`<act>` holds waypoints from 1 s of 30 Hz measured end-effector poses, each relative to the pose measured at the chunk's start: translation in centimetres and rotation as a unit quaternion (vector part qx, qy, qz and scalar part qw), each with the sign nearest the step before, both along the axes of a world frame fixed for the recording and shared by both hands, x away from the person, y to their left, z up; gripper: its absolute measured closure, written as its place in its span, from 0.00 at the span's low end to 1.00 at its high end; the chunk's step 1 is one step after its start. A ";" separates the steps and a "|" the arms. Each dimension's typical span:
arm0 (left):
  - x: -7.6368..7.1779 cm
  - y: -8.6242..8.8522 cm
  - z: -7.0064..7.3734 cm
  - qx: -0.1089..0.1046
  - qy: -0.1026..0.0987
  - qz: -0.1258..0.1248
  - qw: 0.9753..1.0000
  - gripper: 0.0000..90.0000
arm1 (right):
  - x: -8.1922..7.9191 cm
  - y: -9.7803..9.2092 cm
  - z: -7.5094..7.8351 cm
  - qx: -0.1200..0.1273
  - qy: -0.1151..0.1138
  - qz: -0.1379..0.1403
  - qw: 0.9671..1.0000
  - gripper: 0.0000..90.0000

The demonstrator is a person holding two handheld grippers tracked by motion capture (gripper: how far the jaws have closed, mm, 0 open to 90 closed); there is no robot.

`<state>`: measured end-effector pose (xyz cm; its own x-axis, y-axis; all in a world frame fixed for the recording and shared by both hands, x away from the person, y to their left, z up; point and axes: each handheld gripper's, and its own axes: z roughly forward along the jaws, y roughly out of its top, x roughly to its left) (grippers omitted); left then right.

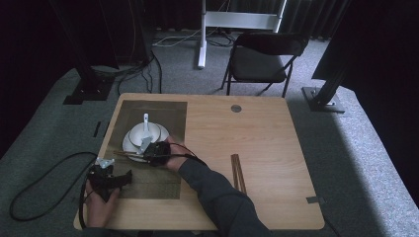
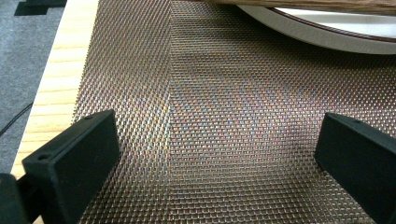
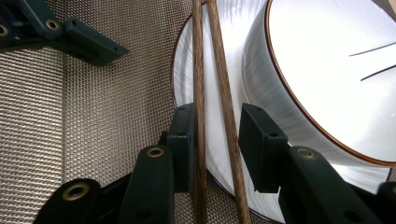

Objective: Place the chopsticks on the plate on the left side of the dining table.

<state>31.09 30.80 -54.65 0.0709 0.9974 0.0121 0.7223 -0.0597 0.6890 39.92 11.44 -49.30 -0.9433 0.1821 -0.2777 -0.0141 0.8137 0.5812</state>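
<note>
Presently: right gripper (image 3: 217, 140), jaws slightly parted around paired chopsticks (image 3: 210, 70) lying across plate (image 3: 187, 70) beside bowl (image 3: 327, 70) on mesh mat (image 2: 210, 116); left gripper (image 2: 217, 158) wide apart, empty, above mat.

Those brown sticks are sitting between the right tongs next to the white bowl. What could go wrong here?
The right tongs stand apart around the chopsticks, so it is unclear they are held firmly; if lifted, one might slip out. The chopsticks lie across the plate rim, close beside the bowl, so a sideways nudge could knock it or the spoon inside. The left tongs are open over the mat, not steadying the dishes.
</note>
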 end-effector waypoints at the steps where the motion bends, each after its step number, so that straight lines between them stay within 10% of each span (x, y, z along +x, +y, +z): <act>1: 0.0 0.0 0.0 0.000 0.000 0.000 1.000 0.00 | 0.1 0.0 0.0 0.000 0.001 0.000 1.000 0.75; 30: 0.0 0.0 0.0 0.000 0.000 0.000 1.000 0.00 | 0.1 0.0 -0.1 0.005 -0.008 -0.014 1.000 0.89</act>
<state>31.09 30.80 -54.65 0.0708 0.9974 0.0122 0.7223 -0.0597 0.6890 40.07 11.45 -49.39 -0.9335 0.2106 -0.2903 -0.0006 0.8085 0.5885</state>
